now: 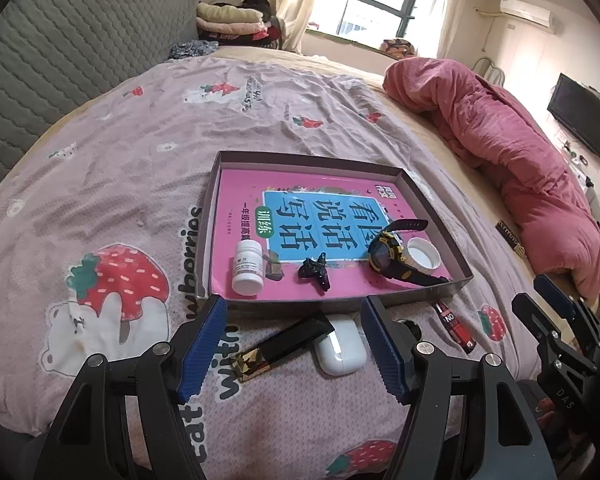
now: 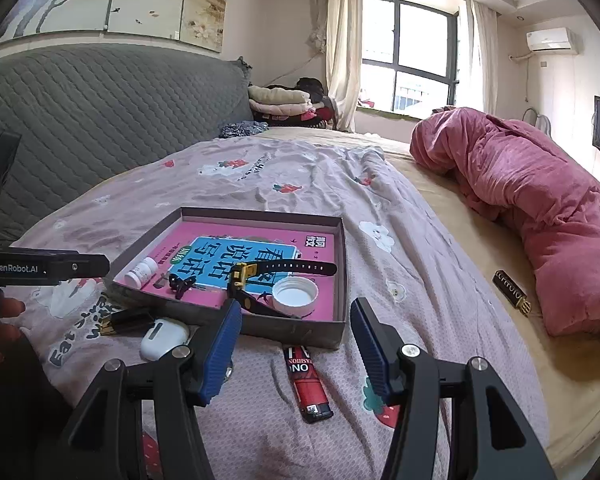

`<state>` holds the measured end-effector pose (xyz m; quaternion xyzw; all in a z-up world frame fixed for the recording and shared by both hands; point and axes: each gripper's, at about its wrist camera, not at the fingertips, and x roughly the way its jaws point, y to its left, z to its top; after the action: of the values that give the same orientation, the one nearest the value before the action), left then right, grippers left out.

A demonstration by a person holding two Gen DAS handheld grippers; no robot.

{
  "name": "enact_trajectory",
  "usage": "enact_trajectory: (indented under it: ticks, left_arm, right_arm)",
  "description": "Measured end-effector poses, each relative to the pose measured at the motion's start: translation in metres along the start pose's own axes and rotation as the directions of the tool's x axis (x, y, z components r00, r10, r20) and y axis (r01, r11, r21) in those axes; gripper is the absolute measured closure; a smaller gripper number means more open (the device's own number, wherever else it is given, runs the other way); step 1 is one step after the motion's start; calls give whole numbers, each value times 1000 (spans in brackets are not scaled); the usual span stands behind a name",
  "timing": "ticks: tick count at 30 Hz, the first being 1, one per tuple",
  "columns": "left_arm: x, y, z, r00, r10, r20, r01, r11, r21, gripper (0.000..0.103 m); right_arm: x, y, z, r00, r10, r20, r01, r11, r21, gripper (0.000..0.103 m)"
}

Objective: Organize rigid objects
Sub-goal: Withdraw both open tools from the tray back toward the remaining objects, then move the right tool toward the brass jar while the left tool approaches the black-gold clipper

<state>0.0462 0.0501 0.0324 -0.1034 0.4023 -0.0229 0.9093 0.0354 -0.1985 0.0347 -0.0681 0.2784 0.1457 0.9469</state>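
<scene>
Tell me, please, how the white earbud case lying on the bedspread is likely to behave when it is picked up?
The white earbud case looks smooth and glossy with rounded edges, so it may slip between the pads. It seems small and probably light. Lying on the soft bedspread, it might sink or tilt rather than slide if pushed.

Shallow cardboard tray point(image 1: 428, 295) on the bedspread holds a pink book, white pill bottle point(image 1: 247, 268), black hair clip point(image 1: 315, 273), yellow-black watch point(image 1: 392, 258) and white cap point(image 1: 423, 258). Still outside, just beside its near wall — white earbuds case point(image 1: 340, 346), black-gold lipstick point(image 1: 288, 342), red lighter point(image 2: 307, 384).
</scene>
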Motion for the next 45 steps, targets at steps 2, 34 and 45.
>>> enact_trajectory:
  ticks: [2,34,45]
  left_arm:
    - [-3,0,0,1000,1,3,-1,1000,4,32]
    - [-1,-13,-27,997,25,-68,-15,990,143,32]
    - [5,-7,-30,995,44,-84,-32,989,143,32]
  right_arm:
    - [-1,2,0,1000,5,-1,-5,1000,-2,47]
    - [0,38,-5,990,104,-99,-106,994,-15,47]
    - [10,44,-11,982,117,-146,-121,992,-18,47]
